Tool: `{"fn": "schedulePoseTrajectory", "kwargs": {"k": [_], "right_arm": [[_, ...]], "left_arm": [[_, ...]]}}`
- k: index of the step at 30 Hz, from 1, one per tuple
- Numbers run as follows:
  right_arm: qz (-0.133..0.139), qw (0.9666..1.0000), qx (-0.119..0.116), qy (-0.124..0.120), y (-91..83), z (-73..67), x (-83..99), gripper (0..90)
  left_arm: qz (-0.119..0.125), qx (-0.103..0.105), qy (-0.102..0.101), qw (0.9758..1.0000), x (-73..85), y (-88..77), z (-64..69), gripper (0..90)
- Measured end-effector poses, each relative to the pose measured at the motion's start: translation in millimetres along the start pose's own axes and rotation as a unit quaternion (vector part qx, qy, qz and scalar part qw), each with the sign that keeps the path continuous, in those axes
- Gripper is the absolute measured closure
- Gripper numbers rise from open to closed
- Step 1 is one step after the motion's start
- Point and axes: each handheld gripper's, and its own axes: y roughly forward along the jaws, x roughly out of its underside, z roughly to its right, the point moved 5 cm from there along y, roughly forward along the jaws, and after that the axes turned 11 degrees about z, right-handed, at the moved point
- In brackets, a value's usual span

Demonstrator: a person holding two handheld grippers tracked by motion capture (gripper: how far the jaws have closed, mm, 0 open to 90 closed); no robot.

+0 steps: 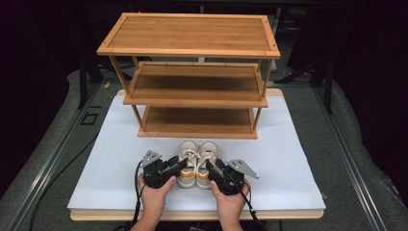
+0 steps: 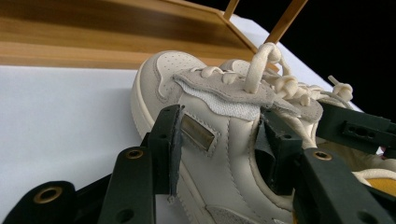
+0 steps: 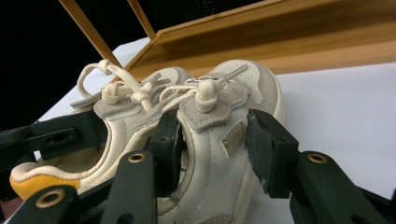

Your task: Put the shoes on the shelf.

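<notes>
A pair of cream sneakers stands side by side on the white tabletop (image 1: 120, 159), toes toward the rack. My left gripper (image 1: 182, 166) (image 2: 223, 128) is shut on the left shoe (image 1: 186, 163) (image 2: 205, 172), with one jaw against its outer side and the other inside the opening. My right gripper (image 1: 211, 167) (image 3: 217, 135) holds the right shoe (image 1: 208, 161) (image 3: 219, 163) the same way, mirrored. Both shoes rest on the table. The left shoe (image 3: 116, 121) has a yellow heel lining.
A three-tier bamboo shoe rack (image 1: 192, 91) stands just beyond the shoes at the table's far side, its shelves bare. White tabletop stretches to the left and right of the shoes. Dark floor and metal rails surround the table.
</notes>
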Motion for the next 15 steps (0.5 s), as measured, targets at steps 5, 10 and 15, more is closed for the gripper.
{"fn": "schedulePoseTrajectory", "kwargs": {"k": [5, 10, 15], "right_arm": [[0.01, 0.9999, 0.0, -0.004, -1.1, -5.3, -11.8, 56.4], [0.018, 0.9998, -0.004, -0.008, -3.3, -11.4, -25.4, 56.4], [0.022, 0.9996, -0.007, -0.016, -5.2, -16.5, -39.1, 56.4]], "left_arm": [[0.007, 0.001, 0.0, 1.0, -11.9, -3.2, 4.1, 55.3], [0.016, 0.004, 0.005, 0.9999, -25.9, -6.4, 8.8, 55.3], [0.023, 0.005, 0.01, 0.9997, -39.3, -8.7, 13.4, 55.2]]}}
